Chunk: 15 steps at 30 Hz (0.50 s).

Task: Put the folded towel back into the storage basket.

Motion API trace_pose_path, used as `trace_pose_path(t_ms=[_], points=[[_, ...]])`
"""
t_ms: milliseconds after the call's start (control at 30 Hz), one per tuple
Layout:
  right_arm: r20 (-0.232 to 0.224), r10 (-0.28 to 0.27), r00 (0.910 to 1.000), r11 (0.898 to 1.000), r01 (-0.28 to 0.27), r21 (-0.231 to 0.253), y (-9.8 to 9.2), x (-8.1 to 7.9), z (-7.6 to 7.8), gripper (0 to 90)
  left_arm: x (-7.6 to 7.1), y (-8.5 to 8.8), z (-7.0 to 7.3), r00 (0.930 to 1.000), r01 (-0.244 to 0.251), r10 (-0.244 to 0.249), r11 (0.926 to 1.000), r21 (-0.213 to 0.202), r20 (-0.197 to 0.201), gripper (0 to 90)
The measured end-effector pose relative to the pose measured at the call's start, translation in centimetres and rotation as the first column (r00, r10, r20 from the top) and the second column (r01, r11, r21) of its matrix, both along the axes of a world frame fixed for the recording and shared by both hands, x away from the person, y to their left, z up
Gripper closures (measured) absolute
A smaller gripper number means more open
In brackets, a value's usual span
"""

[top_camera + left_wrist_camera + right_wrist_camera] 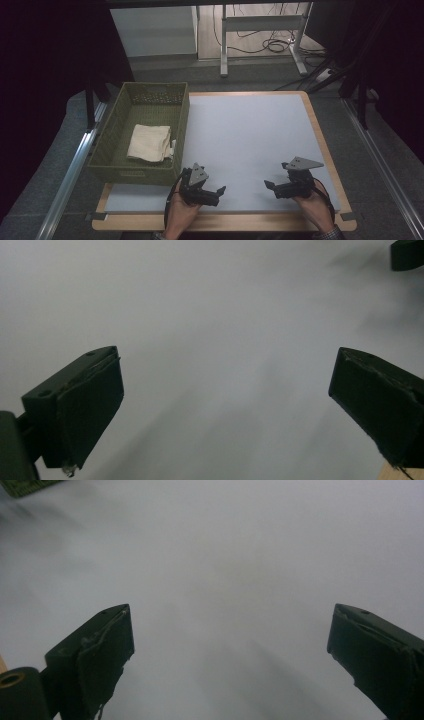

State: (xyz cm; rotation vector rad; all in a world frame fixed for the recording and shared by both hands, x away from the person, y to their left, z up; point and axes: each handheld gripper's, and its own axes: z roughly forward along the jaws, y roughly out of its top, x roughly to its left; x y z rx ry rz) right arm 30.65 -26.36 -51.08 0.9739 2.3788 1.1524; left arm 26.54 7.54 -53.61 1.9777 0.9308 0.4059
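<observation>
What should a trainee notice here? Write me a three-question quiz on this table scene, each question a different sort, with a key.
1. True or false: the folded cream cloth lies on the white table mat.
2. Multiple choice: the olive-green woven rectangular basket sits at the table's A) left edge B) centre C) right edge.
3. Fill in: the jaws of the left hand-held gripper and the right hand-held gripper both stand ____.

Key: 1 false, it lies inside the basket; 2 A; 3 open, with bare mat between them in both gripper views.
</observation>
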Motion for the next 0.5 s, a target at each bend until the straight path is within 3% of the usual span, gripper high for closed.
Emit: trace_pose_path(t_ms=[200, 233, 267, 300, 333, 500], points=[[-0.022, -0.02, 0.9996, 1.0, 0.019, -0.015, -0.7, -0.7, -1.6, 3.2, -0.2, 0.0, -1.0, 0.9996, -0.022, 0.023, 0.9981, 0.057, -0.016, 1.7], [-0.027, -0.021, 0.9994, 1.0, 0.021, -0.021, -0.7, -0.8, -1.9, 3.1, -0.2, -0.2, -1.1, 0.9995, -0.021, 0.023, 0.9963, 0.083, -0.02, 1.8], [-0.042, -0.023, 0.9988, 0.999, 0.022, -0.029, -0.7, -0.8, -2.5, 2.7, 0.0, -0.6, -1.3, 0.9987, -0.005, 0.011, 0.992, 0.127, -0.05, 2.1], [-0.042, -0.023, 0.9988, 0.999, 0.022, -0.029, -0.7, -0.8, -2.5, 2.7, 0.0, -0.6, -1.3, 0.9987, -0.005, 0.011, 0.992, 0.127, -0.05, 2.2], [-0.027, -0.024, 0.9993, 0.999, 0.023, -0.03, -0.7, -1.0, -2.7, 2.7, 0.0, -0.8, -1.4, 0.9981, 0.005, 0.005, 0.9873, 0.159, -0.062, 2.2], [0.008, -0.03, 0.9995, 0.998, 0.031, -0.063, -0.4, -1.4, -2.9, 2.7, 0.2, -0.6, -1.5, 0.9963, 0.011, 0.0, 0.9917, 0.128, -0.086, 4.7]])
